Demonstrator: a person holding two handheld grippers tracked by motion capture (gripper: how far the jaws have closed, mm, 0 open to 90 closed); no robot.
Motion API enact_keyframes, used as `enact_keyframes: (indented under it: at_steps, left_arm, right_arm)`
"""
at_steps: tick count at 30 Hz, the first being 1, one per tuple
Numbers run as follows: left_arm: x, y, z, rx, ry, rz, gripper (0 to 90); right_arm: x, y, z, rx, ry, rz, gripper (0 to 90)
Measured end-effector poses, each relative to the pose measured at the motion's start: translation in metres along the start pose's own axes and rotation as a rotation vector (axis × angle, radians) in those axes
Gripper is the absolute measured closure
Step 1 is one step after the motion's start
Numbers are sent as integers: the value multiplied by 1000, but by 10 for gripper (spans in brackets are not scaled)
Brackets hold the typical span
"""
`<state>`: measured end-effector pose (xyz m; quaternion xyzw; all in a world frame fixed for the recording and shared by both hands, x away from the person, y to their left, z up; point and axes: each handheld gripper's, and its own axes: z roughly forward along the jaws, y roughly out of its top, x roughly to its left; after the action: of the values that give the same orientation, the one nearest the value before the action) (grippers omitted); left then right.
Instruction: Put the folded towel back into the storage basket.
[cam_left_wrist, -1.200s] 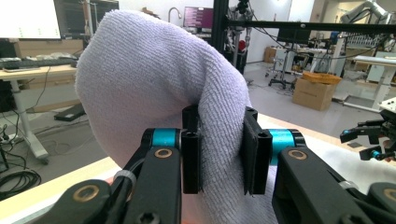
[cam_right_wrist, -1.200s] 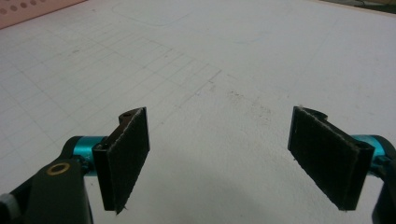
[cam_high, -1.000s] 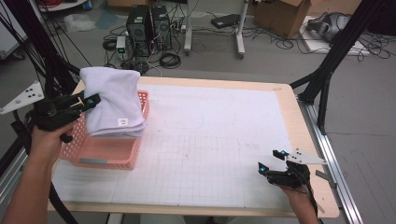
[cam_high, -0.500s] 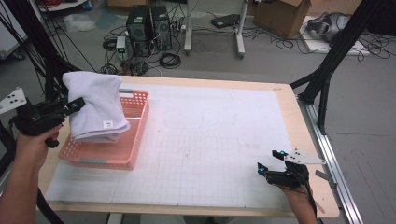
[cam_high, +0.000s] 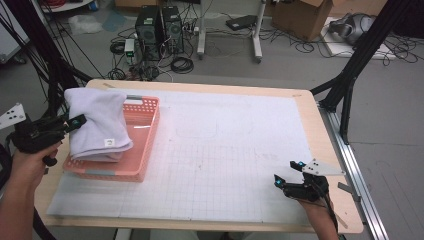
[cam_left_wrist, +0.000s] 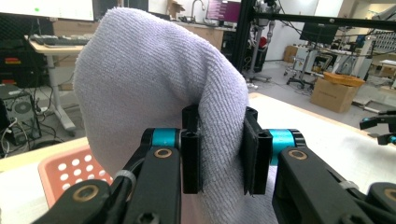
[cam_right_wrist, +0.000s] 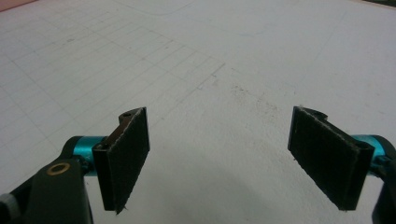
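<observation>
A folded white towel (cam_high: 97, 124) hangs over the left side of a pink plastic basket (cam_high: 142, 145) at the table's left. My left gripper (cam_high: 75, 124) is shut on the towel's left edge, held just outside the basket. In the left gripper view the towel (cam_left_wrist: 159, 84) bulges up between the two black pads (cam_left_wrist: 191, 149), with the pink basket (cam_left_wrist: 70, 170) below. My right gripper (cam_high: 284, 176) rests low at the table's front right, open. In its own view its pads (cam_right_wrist: 126, 156) stand wide apart over the bare white mat (cam_right_wrist: 224, 84), and the gripper (cam_right_wrist: 222, 158) holds nothing.
A white gridded mat (cam_high: 225, 150) covers the wooden table (cam_high: 327, 150). Black frame legs (cam_high: 350, 75) stand at the right and left. Computer towers (cam_high: 157, 27), cables and cardboard boxes (cam_high: 305, 15) lie on the floor beyond the far edge.
My left gripper has pulled the towel leftward and lower, from over the basket's middle to its left side. The right gripper has stayed still and open.
</observation>
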<state>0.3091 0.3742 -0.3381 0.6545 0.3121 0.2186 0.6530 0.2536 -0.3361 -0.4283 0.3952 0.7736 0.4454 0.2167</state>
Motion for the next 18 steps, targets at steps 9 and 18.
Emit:
enact_keyframes:
  at_steps: [9,18]
  left_arm:
    - [3,-8,-8,-6,-9,-13,729]
    - [0,-7,-5,15,-32,-11,729]
  right_arm:
    - [-1,0,4,7,7,-1,194]
    - [0,1,5,7,9,-7,194]
